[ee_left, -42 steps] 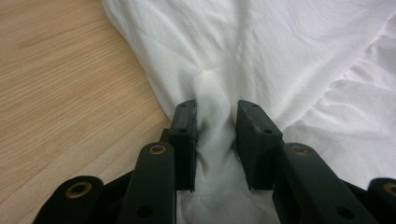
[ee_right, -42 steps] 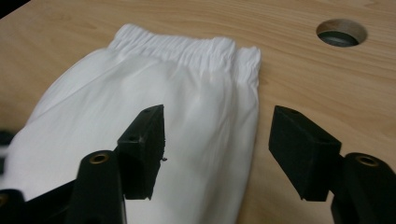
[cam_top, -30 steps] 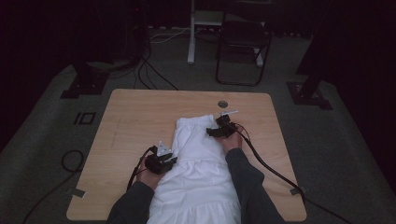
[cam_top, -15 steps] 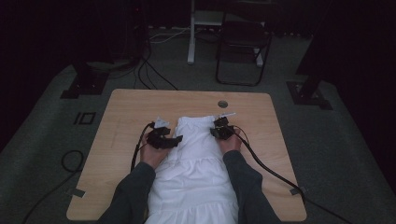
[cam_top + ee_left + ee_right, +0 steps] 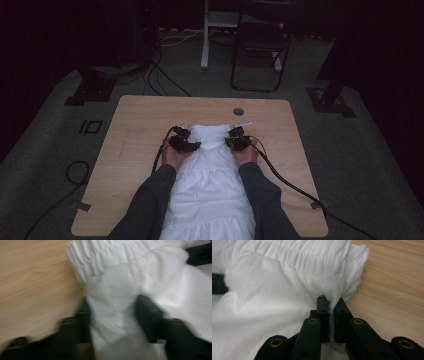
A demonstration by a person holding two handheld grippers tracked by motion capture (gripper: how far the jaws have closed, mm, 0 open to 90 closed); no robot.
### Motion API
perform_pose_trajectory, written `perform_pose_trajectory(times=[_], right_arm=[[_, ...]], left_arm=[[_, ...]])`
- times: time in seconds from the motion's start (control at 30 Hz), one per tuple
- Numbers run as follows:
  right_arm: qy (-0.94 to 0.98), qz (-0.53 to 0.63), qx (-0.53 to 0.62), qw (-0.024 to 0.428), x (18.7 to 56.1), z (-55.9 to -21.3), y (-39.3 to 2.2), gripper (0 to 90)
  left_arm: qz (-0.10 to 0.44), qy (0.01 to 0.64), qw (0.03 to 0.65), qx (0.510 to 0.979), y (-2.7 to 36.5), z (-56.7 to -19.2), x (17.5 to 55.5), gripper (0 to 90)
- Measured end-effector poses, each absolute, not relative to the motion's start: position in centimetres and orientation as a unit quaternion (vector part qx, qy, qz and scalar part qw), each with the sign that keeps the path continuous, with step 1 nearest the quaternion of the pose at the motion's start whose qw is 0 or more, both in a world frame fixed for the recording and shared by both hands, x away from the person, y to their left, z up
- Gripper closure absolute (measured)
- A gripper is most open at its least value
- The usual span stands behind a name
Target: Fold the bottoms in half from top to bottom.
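Dark floor and black curtains ring the light wooden bench (image 5: 135,165), with a folding metal chair (image 5: 260,55) standing beyond its 12 o'clock edge and cables snaking across the floor. On the bench lies a white gathered cotton garment (image 5: 210,185), its smocked elastic band toward 12 o'clock and its tiered skirt running back to the 6 o'clock edge between my grey sleeves.

My left gripper (image 5: 184,144) sits at the garment's 9 o'clock side, just below the band. In the left gripper view the picture is blurred, yet a thick fold of white cloth runs down between my two black jaws (image 5: 115,322), so they grasp the garment there, with bare wood off to their 9 o'clock.

My right gripper (image 5: 237,140) sits at the garment's 3 o'clock side, level with the left. In the right gripper view (image 5: 331,315) my jaws are clenched on a thin edge of the cloth right beneath the band's corner, wood showing at 3 o'clock. A black cable trails from each gripper toward 6 o'clock.
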State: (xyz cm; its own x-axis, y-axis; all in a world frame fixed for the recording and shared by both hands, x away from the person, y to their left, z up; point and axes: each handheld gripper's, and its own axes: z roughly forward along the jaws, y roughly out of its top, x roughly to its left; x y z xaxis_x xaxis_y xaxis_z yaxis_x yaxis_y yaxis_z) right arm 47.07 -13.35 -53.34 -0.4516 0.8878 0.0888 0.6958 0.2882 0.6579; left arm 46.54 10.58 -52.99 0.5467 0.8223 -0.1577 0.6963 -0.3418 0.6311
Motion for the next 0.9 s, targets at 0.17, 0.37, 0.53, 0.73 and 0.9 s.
perform_pose_trajectory(times=[0.17, 0.37, 0.53, 0.73, 0.9], right_arm=[[0.782, 0.343, 0.501, 0.14, 47.6, -52.2, -14.1, 86.5], [0.753, 0.401, 0.489, 0.184, 48.4, -46.0, -14.8, 86.6], [0.728, 0.456, 0.453, 0.24, 48.2, -38.7, -15.8, 86.6], [0.721, 0.484, 0.412, 0.274, 46.6, -32.1, -17.0, 86.5], [0.741, 0.488, 0.39, 0.247, 43.7, -31.9, -18.1, 86.5]], left_arm=[[0.1, 0.463, 0.341, 0.812, 11.2, -51.0, 47.1, 84.9], [0.168, 0.428, 0.383, 0.801, 11.1, -43.4, 47.9, 85.8], [0.238, 0.371, 0.418, 0.794, 10.8, -35.2, 47.8, 85.9], [0.27, 0.336, 0.439, 0.788, 10.4, -30.4, 45.5, 85.9], [0.262, 0.311, 0.45, 0.795, 10.7, -31.0, 42.4, 85.8]])
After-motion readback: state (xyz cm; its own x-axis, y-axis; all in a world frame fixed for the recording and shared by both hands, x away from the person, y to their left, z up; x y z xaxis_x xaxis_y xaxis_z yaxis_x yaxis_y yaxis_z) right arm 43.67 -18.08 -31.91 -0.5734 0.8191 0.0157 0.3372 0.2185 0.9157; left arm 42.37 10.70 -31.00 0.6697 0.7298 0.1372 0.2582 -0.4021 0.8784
